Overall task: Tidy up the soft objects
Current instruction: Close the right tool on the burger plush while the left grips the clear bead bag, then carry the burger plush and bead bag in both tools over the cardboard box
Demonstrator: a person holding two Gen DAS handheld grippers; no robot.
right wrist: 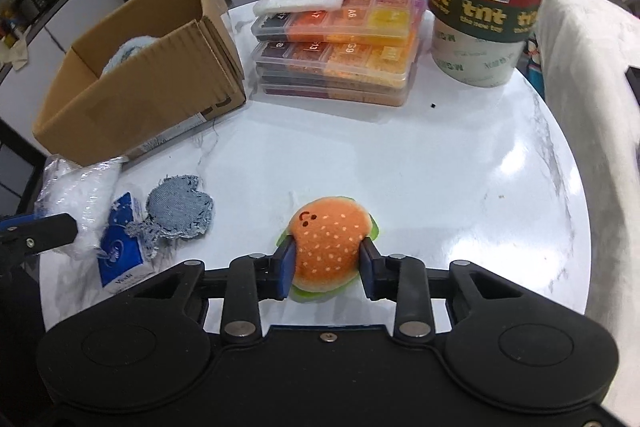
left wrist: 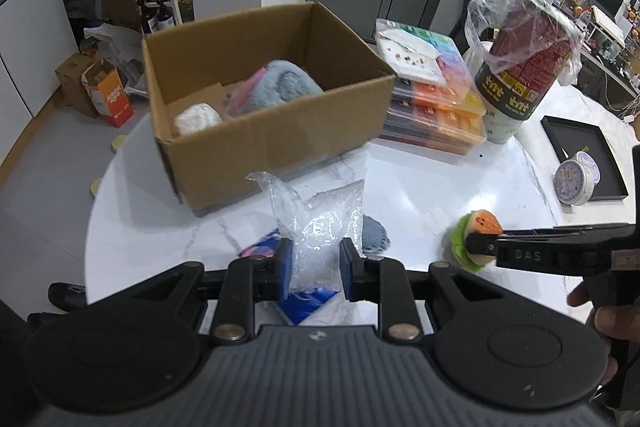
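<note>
Left gripper (left wrist: 313, 269) fingers pinch clear bead bag (left wrist: 320, 223) beneath cardboard box (left wrist: 256, 143); right gripper (right wrist: 327, 273) fingers clamp burger plush (right wrist: 330, 243) on tabletop (right wrist: 400, 167), likely box-bound.

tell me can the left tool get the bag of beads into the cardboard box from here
Probably yes: the left tool is shut on the bag of beads, and the cardboard box just beyond has an open top.
</note>
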